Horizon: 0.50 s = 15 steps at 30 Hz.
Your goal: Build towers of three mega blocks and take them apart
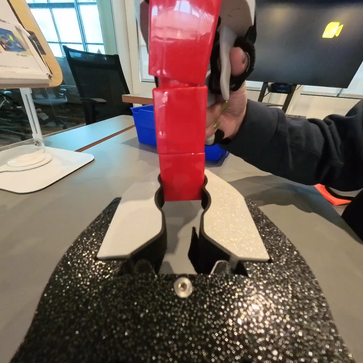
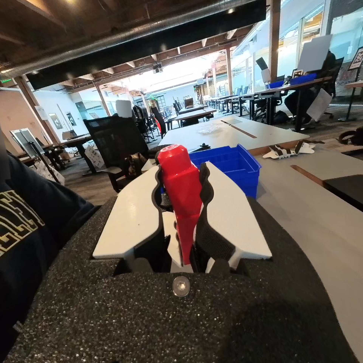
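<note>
In the left wrist view three red mega blocks stand stacked as a tower: a bottom block (image 1: 181, 176), a middle block (image 1: 179, 119) and a top block (image 1: 181, 37) that tilts slightly off the middle one. My left gripper (image 1: 181, 182) is shut on the bottom block at the grey table. The other gripper and the hand holding it (image 1: 227, 110) show behind the tower's top. In the right wrist view my right gripper (image 2: 179, 176) is shut on the top red block (image 2: 179, 182), whose round stud (image 2: 172, 152) points away from the camera.
A blue bin (image 1: 145, 123) stands behind the tower and shows in the right wrist view (image 2: 235, 167). A white stand base (image 1: 45, 167) sits at the left. A dark sleeve (image 1: 294, 147) reaches in from the right. White gripper parts (image 2: 288, 150) lie on the table's far right. My hands' fingertips stand some 11 cm from each other.
</note>
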Motion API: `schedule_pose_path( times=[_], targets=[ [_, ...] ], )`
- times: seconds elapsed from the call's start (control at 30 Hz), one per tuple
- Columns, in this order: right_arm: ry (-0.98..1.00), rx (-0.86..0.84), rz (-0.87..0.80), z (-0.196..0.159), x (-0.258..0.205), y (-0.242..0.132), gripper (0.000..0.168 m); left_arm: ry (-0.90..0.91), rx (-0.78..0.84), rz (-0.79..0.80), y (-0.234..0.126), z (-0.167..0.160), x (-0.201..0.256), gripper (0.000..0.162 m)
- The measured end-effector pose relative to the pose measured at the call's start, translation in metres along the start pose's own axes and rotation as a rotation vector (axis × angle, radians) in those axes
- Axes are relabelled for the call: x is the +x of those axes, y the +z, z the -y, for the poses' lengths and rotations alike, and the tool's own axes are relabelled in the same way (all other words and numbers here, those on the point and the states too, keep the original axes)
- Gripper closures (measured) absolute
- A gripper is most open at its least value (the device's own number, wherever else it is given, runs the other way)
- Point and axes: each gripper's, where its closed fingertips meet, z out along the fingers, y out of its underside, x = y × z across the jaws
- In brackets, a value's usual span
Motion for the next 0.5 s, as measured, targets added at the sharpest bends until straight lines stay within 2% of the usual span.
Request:
schedule_pose_path(
  times=[0.2,0.37,0.5],
  targets=[
    [0.024,0.074,0.003,0.0032,-0.0026,-0.0016,0.131,-0.002,0.026,-0.007,0.0013,0.0038,0.0034,0.128],
    [0.152,0.153,0.052,0.0028,-0.0074,-0.0018,0.131,0.058,0.031,0.013,0.0005,0.0071,0.0049,0.128],
    [0.108,0.157,0.030,-0.0008,-0.0092,-0.0024,0.131,0.054,0.012,0.004,0.0039,0.0033,0.0075,0.128]
  ],
)
